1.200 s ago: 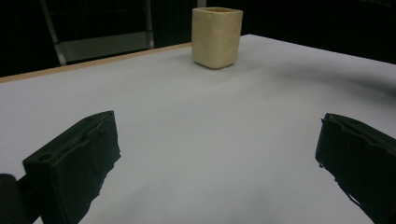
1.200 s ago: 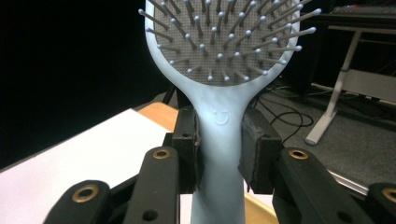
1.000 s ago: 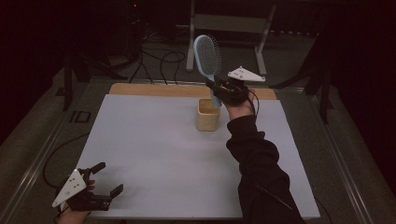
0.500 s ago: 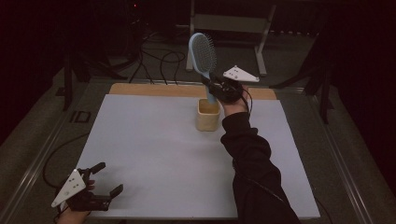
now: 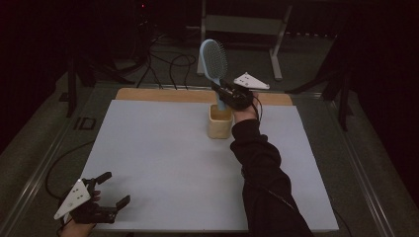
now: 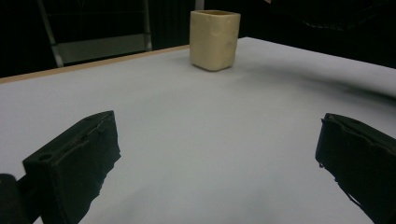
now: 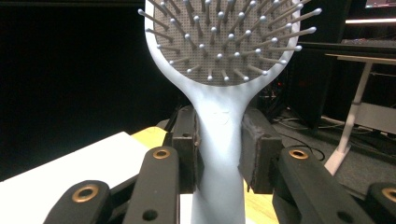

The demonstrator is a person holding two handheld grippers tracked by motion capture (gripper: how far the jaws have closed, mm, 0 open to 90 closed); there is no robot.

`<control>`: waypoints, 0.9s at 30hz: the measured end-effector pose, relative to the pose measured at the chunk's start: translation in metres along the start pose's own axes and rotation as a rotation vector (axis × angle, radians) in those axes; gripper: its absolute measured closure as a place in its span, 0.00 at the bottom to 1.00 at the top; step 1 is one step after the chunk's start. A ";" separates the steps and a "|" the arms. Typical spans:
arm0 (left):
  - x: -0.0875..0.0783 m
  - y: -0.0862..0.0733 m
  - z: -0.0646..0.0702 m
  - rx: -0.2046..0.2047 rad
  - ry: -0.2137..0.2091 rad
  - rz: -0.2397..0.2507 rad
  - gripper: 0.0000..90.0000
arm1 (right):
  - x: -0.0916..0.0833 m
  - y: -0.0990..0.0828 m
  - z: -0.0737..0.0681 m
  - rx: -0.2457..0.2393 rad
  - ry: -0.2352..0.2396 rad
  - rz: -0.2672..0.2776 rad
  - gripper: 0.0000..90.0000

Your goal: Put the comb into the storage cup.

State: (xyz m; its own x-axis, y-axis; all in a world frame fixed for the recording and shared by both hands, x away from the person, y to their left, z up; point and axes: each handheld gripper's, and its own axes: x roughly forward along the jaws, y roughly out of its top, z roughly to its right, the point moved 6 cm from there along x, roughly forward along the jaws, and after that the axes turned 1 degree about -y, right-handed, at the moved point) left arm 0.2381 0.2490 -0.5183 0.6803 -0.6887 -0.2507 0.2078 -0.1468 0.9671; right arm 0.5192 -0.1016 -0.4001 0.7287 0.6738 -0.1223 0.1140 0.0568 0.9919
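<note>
At the near left corner of the worktop (image 5: 163,163), the left gripper (image 5: 112,188) rests low with its jaws spread wide apart and nothing between them; the left gripper view shows its two black pads (image 6: 77,158) just above the pale sheet with bare surface in the gap. Farther right and towards the back, a small cream-coloured square cup (image 5: 220,122) stands upright on the sheet. Directly above it the right gripper (image 5: 223,91) is clamped on the handle of a light blue plastic paddle hairbrush (image 5: 214,61), which is held upright, head up, with the handle's lower end at the cup's mouth; whether it touches the cup cannot be told.

The worktop is covered by a white-grey sheet with a strip of bare wood along its far edge. The room around it is dark, with cables (image 5: 163,64) on the floor and a grey metal stand (image 5: 242,24) behind.

The right gripper view shows the pads (image 7: 189,149) pressing both sides of the hairbrush's neck and the ball-tipped bristles. The left gripper view shows the cup's (image 6: 214,39) side from table level.
</note>
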 end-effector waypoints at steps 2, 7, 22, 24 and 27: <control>0.000 0.000 0.000 -0.001 0.000 0.000 0.00 | 0.001 -0.004 0.001 -0.002 0.002 -0.003 0.78; 0.000 0.000 0.000 -0.002 -0.001 0.000 0.00 | 0.004 -0.012 0.005 0.007 0.007 -0.003 0.78; 0.000 -0.001 -0.001 -0.004 0.002 -0.001 0.00 | 0.004 -0.033 0.007 0.026 0.026 -0.015 0.78; 0.000 -0.001 -0.001 -0.004 0.001 -0.002 0.00 | 0.003 -0.036 0.007 0.020 0.021 -0.019 0.78; 0.000 -0.001 -0.001 -0.004 0.002 -0.001 0.00 | 0.003 -0.041 0.008 0.016 0.027 -0.021 0.78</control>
State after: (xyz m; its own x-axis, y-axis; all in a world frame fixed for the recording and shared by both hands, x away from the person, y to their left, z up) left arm 0.2389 0.2498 -0.5196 0.6815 -0.6872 -0.2515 0.2111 -0.1445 0.9667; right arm 0.5220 -0.1083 -0.4417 0.7076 0.6922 -0.1422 0.1400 0.0599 0.9883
